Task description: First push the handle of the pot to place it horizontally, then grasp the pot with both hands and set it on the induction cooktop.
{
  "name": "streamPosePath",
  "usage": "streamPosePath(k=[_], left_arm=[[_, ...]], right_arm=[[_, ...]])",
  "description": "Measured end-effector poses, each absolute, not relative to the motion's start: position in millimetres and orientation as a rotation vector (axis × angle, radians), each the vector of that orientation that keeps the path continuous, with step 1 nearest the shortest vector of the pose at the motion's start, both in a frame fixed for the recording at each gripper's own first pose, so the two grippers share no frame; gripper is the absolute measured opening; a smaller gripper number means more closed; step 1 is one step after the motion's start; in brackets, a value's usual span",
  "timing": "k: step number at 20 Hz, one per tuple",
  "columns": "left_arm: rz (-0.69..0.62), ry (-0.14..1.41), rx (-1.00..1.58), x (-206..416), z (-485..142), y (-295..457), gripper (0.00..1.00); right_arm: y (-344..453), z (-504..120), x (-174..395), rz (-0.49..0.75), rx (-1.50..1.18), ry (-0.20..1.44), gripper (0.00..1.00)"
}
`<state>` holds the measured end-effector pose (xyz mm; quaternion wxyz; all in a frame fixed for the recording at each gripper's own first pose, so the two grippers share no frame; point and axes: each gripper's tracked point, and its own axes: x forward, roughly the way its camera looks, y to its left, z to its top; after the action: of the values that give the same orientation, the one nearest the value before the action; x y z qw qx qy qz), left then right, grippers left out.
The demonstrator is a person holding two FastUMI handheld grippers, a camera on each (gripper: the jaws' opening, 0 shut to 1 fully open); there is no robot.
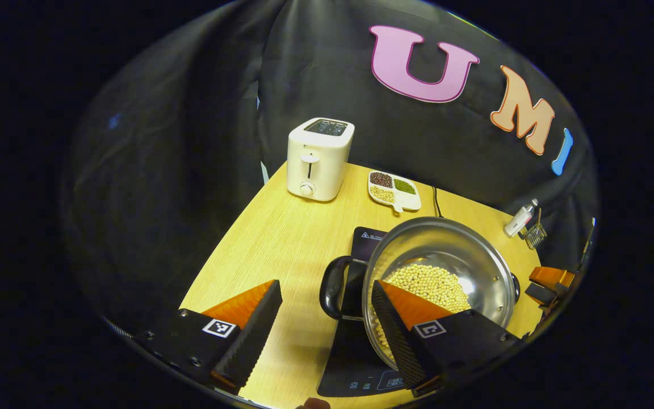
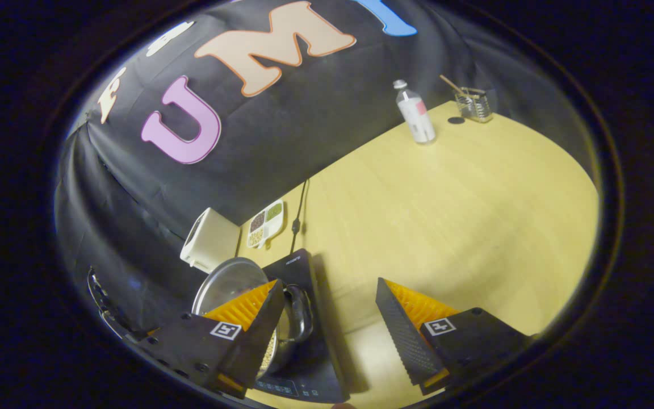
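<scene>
**Pot on the cooktop, both hand-held grippers spread**

From my left gripper view, the pot (image 1: 440,272) sits on the induction cooktop (image 1: 355,358) on the tabletop (image 1: 281,238), soybeans (image 1: 429,287) in its bottom. My left hand-held gripper (image 1: 327,326) is tilted down over it, fingers wide apart, straddling the near black handle (image 1: 334,287); one finger overlaps the rim. The far handle points to the other side. In my right gripper view, the right hand-held gripper (image 2: 327,324) hangs open too, pitched down, with the pot's other handle (image 2: 300,312) just inside its left finger.
</scene>
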<state>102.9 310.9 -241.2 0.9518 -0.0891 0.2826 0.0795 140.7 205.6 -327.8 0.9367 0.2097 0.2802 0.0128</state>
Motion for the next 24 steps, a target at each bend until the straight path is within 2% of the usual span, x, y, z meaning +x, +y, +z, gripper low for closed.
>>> streamPosePath(k=[3,4,9,13,14,17,18,21,22,23,24], left_arm=[[0.157,0.55,-0.133,95.2,-225.0,299.2,0.98],[0.16,0.541,-0.105,93.7,-219.0,294.9,0.98],[0.127,0.463,-0.016,83.0,-180.4,246.7,0.97],[0.099,0.386,0.024,64.2,-147.1,178.7,0.97],[0.097,0.366,0.018,59.5,-137.9,160.5,0.97],[0.108,0.297,-0.018,44.5,-107.4,100.4,0.97],[0.123,0.273,-0.025,41.1,-97.1,87.0,0.97],[0.118,0.179,-0.044,29.2,-62.2,34.8,0.97],[0.111,0.144,-0.038,24.9,-48.5,19.0,0.97],[0.11,0.107,-0.025,19.5,-35.3,5.6,0.94],[0.113,0.07,-0.006,15.5,-23.0,-6.2,0.96]], right_arm=[[179.2,-307.7,121.2,-0.013,0.418,0.539,1.0],[172.8,-299.4,113.8,-0.017,0.415,0.53,0.92],[137.0,-254.1,84.5,-0.011,0.315,0.47,0.92],[101.8,-213.5,71.5,0.048,0.209,0.415,0.92],[92.2,-201.6,69.3,0.063,0.182,0.401,1.0],[58.3,-158.3,57.3,0.12,0.108,0.348,1.0],[45.6,-144.4,55.3,0.132,0.082,0.328,0.92],[11.7,-97.1,43.8,0.165,0.003,0.254,0.92],[0.9,-80.9,39.5,0.163,-0.02,0.222,1.0],[-9.0,-65.6,35.6,0.158,-0.04,0.186,0.92],[-19.7,-52.3,33.0,0.153,-0.057,0.156,0.92]])
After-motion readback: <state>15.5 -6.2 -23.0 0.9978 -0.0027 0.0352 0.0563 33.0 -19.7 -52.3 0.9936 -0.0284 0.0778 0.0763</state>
